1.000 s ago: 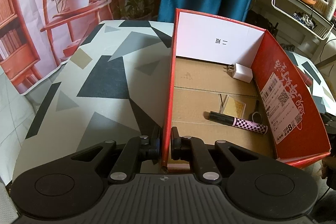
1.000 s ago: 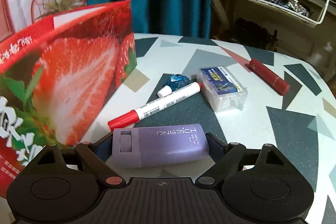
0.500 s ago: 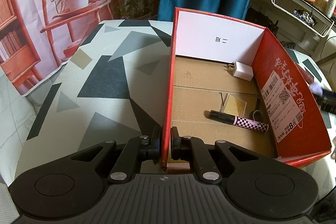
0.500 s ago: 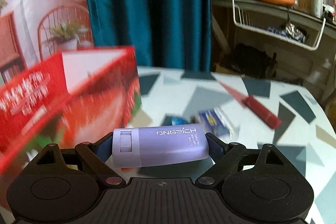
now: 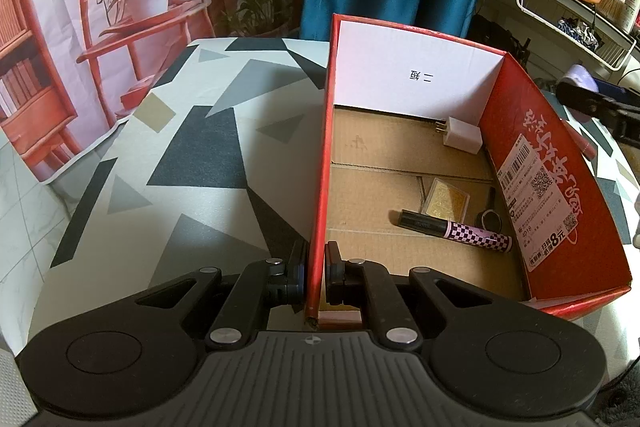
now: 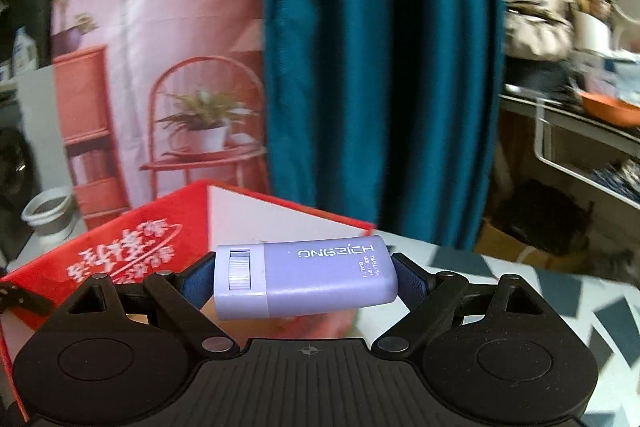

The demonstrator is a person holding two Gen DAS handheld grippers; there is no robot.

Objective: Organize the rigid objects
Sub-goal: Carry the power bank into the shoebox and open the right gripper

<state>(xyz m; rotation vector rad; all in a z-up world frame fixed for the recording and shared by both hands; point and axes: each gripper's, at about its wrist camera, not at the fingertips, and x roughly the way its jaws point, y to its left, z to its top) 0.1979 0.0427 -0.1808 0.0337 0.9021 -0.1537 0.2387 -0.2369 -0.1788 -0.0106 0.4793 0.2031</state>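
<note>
Table (image 5: 208,147): patterned top, bearing the red box (image 5: 560,187), open side up.

Red box: my left claw (image 5: 316,273) is pinched shut on its near-left wall, one finger inside and one outside. Its floor holds a checked marker (image 5: 456,230), a gold card (image 5: 446,202), a white charger plug (image 5: 462,135) in the far corner, and a small dark ring-ended item beside the card that I cannot identify.

Lilac case (image 6: 306,281): gripped end to end in my right claw (image 6: 306,283), jaws wide, pads on its two short ends. It hangs clear of the table, beside the box's right wall and above its rim. Its long axis runs crosswise between my fingers, roughly level; the ribbed slider end points to picture-left, toward the box.

Risks, as I judge them: the smooth short ends offer little purchase, so a tilt could let the case slip. Crossing too low would strike the right wall. A drop could land on the marker or card.
</note>
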